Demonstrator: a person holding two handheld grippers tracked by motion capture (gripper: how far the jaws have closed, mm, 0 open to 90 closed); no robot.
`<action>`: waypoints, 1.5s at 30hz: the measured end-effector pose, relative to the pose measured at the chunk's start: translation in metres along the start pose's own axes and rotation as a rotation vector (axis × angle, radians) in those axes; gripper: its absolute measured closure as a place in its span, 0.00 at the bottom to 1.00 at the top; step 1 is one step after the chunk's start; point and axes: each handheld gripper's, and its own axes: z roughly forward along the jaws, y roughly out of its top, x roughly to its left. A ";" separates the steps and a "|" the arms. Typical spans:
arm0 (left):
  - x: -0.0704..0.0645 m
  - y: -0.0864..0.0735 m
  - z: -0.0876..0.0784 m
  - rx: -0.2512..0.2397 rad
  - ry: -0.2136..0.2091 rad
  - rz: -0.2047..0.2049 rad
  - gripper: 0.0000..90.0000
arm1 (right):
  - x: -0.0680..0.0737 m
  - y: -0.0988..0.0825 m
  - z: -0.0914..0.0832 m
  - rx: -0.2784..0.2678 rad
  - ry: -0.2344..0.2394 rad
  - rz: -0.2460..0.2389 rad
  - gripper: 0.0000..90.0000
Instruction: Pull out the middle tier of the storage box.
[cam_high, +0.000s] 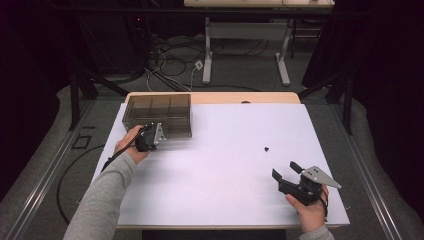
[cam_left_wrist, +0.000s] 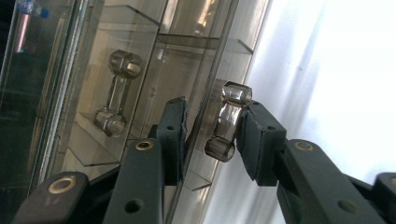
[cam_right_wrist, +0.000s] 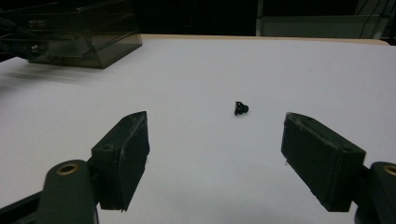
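A smoky see-through drawer box (cam_high: 157, 112) stands at the table's far left. My left gripper (cam_high: 152, 131) is at its front face. In the left gripper view, its jaws (cam_left_wrist: 215, 109) straddle a clear drawer handle (cam_left_wrist: 229, 121). The right pad (cam_left_wrist: 254, 140) lies against the handle, while the left pad (cam_left_wrist: 173, 135) stands a little apart from it. A mirror image of the handle shows in the box wall. My right gripper (cam_high: 285, 170) rests open near the table's front right corner, with nothing between its jaws (cam_right_wrist: 217, 123). A small black part (cam_high: 267, 148) (cam_right_wrist: 241, 108) lies on the sheet ahead of it.
A white sheet (cam_high: 225, 165) covers the wooden table. The box (cam_right_wrist: 79, 32) has several compartments. Beyond the table's far edge, cables and the legs of another table (cam_high: 207, 55) are on the floor. Dark curtains close off both sides.
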 end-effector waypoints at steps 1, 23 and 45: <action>0.000 0.000 -0.001 0.000 -0.001 0.005 0.72 | 0.000 0.000 0.000 0.002 0.001 0.003 0.26; -0.007 0.000 -0.013 0.003 -0.032 0.055 0.74 | 0.000 0.001 -0.001 0.003 0.001 0.008 0.26; -0.021 -0.003 -0.024 -0.011 -0.038 0.095 0.76 | 0.000 0.001 -0.002 -0.001 0.001 0.004 0.26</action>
